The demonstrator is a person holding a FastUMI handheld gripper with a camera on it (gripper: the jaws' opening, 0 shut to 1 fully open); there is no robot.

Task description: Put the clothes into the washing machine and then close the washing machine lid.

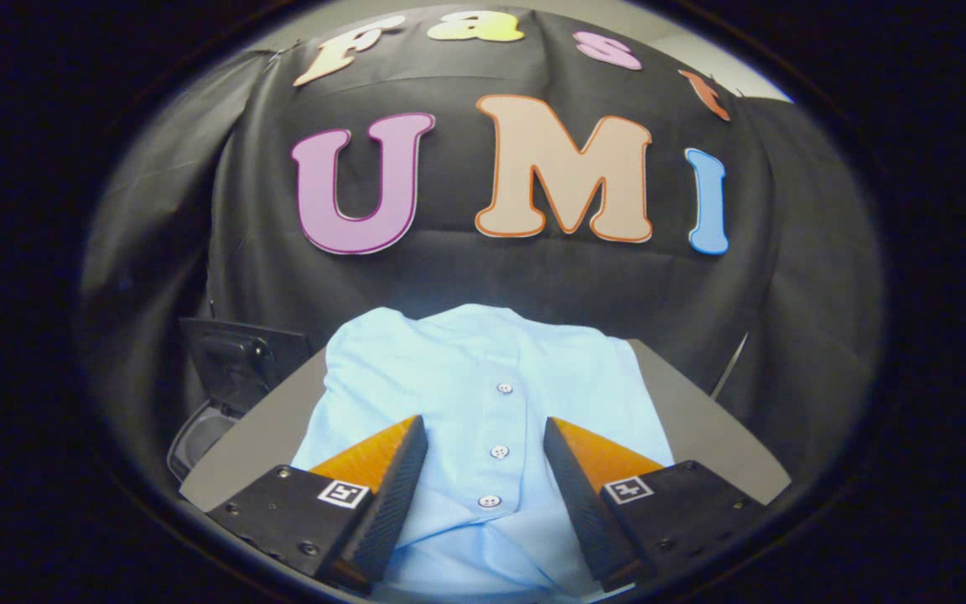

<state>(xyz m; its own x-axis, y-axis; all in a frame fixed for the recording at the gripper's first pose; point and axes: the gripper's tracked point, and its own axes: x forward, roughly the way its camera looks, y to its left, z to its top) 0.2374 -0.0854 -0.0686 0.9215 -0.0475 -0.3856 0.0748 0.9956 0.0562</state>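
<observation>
Gripper (pixel 485 436): fingers parted, nothing held, poised over shirt (pixel 466 377) | Shirt: spread on table (pixel 701 419), button row between fingers | Washer (pixel 223 377): beside table, lid raised | Advice: cloth to be bunched and pinched deeply before lifting.

No readable text; each gripper (pixel 483 436) finger carries only a small square code marker.

Grey table (pixel 705 424) – flat matte top, bare at both sides. Light blue shirt (pixel 449 369) lies directly on it, spread flat, button placket facing up, three white buttons (pixel 498 451) in a row – covers most of the middle of the tabletop, reaching to its far edge by the black cloth wall.
</observation>
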